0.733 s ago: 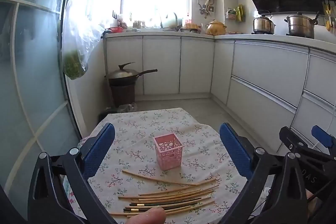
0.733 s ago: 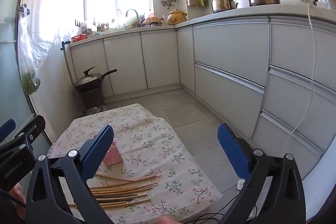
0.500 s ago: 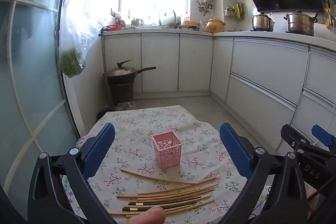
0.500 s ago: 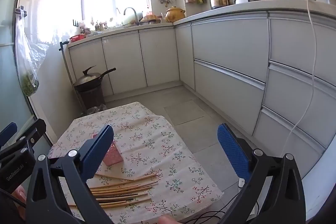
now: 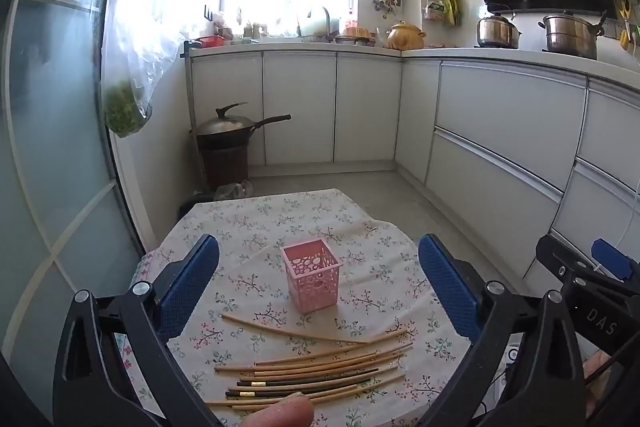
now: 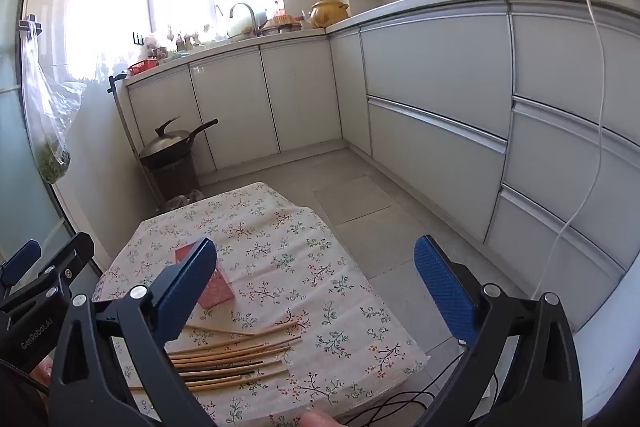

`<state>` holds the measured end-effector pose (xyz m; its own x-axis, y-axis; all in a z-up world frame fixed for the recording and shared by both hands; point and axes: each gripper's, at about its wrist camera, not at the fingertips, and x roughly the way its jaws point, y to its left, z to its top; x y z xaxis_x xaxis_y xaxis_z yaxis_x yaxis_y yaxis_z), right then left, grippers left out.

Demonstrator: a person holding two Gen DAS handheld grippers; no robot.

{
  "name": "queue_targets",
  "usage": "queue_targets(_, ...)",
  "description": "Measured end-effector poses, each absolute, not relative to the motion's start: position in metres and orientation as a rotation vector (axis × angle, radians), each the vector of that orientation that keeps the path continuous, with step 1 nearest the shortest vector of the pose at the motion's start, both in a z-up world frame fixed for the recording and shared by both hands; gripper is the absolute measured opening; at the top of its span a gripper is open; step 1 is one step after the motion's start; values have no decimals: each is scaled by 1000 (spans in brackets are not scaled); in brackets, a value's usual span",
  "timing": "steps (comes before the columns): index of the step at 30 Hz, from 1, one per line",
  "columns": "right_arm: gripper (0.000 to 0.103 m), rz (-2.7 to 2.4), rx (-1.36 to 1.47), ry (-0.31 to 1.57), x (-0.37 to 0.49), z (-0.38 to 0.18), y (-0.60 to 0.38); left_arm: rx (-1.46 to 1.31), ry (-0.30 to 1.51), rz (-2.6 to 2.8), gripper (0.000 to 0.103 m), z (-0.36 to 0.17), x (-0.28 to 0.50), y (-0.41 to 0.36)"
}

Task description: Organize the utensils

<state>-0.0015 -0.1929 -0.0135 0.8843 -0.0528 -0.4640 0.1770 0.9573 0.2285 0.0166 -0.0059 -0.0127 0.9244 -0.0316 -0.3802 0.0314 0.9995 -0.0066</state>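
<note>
change vs earlier: both views sit a bit further back/higher than in the earlier frames; the pink holder and chopsticks lie lower in the left wrist view, same layout on the cloth, nothing picked up.
left gripper (image 5: 318,283): jaws wide apart, empty, hovering over the surface (image 5: 248,223) and angled slightly down; the holder shows between its blue pads, not touched.
left gripper, other view: seen from the right wrist only as a black body at the left edge (image 6: 38,301), tip cut off by the frame.
pink holder (image 5: 311,279): upright, perforated square basket, mid-cloth, just behind the chopsticks; empty as far as the top shows.
pink holder, right view (image 6: 218,289): mostly hidden behind the right gripper's left finger, only a corner showing.
chopsticks (image 5: 316,373): loose bundle lying flat near the front edge of the surface, roughly parallel, one stray stick angled just behind the rest; a couple are dark with gold bands, the rest tan. Exact count hard to make out.
fingertip (image 5: 280,413): blurred, at the bottom edge, covers the nearest stick ends.
right gripper (image 6: 314,285): jaws wide apart, empty, over the right half of the cloth and the floor beyond.
writing: "GenRobot.AI" on the left gripper body in the right view; "DAS" on the right gripper body (image 5: 596,315) in the left view, rest cut off.
hidden: cloth covers the whole surface; cable (image 6: 400,403) partly out of frame.
</note>
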Motion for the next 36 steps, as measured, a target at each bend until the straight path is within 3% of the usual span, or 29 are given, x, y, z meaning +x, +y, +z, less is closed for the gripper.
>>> queue_targets(36, 96, -109, 258, 508, 1, -17, -192, 14, 423, -43, 96, -18, 20, -7)
